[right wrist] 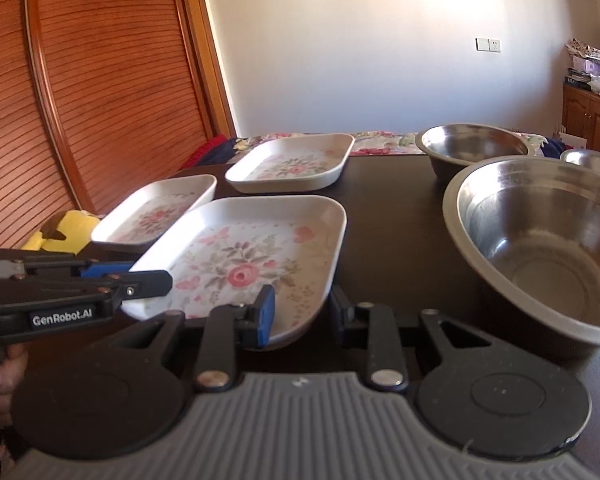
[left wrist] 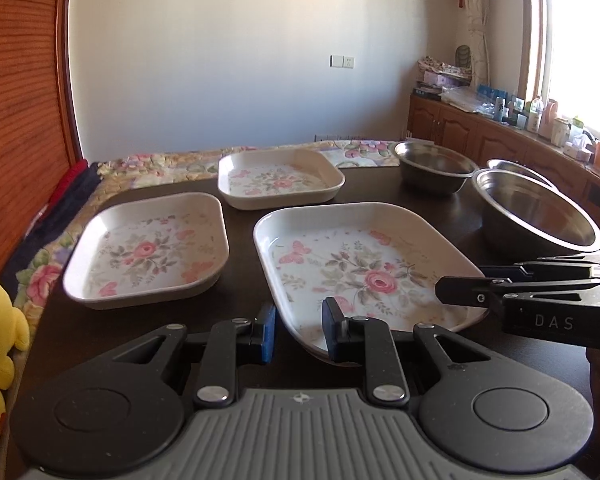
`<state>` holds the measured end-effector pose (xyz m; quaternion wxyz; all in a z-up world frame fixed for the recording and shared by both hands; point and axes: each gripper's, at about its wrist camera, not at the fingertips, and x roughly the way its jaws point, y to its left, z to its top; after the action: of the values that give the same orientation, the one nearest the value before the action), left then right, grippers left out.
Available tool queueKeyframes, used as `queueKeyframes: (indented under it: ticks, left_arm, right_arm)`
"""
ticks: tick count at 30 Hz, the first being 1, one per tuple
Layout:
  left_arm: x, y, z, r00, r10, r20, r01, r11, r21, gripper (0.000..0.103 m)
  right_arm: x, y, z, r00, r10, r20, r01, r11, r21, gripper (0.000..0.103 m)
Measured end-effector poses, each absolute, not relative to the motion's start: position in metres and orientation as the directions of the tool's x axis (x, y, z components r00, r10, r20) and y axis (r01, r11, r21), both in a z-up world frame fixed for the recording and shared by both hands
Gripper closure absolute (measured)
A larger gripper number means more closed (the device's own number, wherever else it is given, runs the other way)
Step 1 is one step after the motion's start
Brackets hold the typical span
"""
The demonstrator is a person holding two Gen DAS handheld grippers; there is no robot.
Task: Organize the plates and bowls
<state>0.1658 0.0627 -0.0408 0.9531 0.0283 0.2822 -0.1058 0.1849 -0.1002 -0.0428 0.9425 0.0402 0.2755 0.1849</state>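
Two hand-held black tongs with blue pads meet at one dish on a dark brown worktop (left wrist: 440, 200). The left tongs (left wrist: 299, 330) straddle the near left corner of the large cream rectangular plate with a pink rose print (left wrist: 364, 272): one pad sits inside the rim and one outside, narrowed onto the edge, pinching it. The right tongs (right wrist: 302, 310) do the same at the plate's near right corner, one pad inside and one outside the wall, closed to a pinch on it. That near edge looks lifted a little off the worktop.

Beyond the left tongs and to their left lies a medium cream rose-print plate (left wrist: 148, 252); straight ahead, farther off, lies a small cream rose-print plate (left wrist: 280, 178). Just right of the right tongs stands a large stainless steel bowl (right wrist: 540, 248), with a second steel bowl (right wrist: 474, 150) behind it and the rim of a third (right wrist: 590, 160) at far right.

This looks like an early step: the plates are not yet stacked and the bowls not yet nested. To do it well, both tongs should rise together so the plate stays level. Both grips are on smooth, sloping rim, so firm, even pressure matters. The large plate seems best kept as the base, with the smaller ones set inside.
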Motion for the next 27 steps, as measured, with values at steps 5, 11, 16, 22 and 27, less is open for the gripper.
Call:
queueKeyframes:
  ticks: [5,11,16,22,27]
  left_arm:
    - [0.145,0.061,-0.037,0.829,-0.182,-0.53,0.218,0.976,0.006,0.077]
    - [0.123,0.06,-0.04,0.828,-0.174,-0.534,0.206,0.979,0.0,0.077]
    - [0.109,0.06,-0.048,0.821,-0.169,-0.546,0.199,0.98,-0.004,0.077]
    - [0.102,0.06,-0.055,0.815,-0.161,-0.557,0.195,0.981,0.002,0.077]
    - [0.101,0.062,-0.062,0.807,-0.156,-0.57,0.19,0.982,0.0,0.077]
  right_arm:
    - [0.17,-0.105,-0.039,0.785,0.381,-0.489,-0.332,0.925,0.188,0.072]
    - [0.153,-0.11,-0.038,0.785,0.396,-0.477,-0.345,0.918,0.196,0.072]
    - [0.139,-0.109,-0.039,0.786,0.402,-0.47,-0.352,0.915,0.196,0.072]
    - [0.128,-0.108,-0.047,0.78,0.408,-0.474,-0.348,0.913,0.213,0.072]
    - [0.123,-0.106,-0.054,0.772,0.414,-0.482,-0.344,0.91,0.231,0.072]
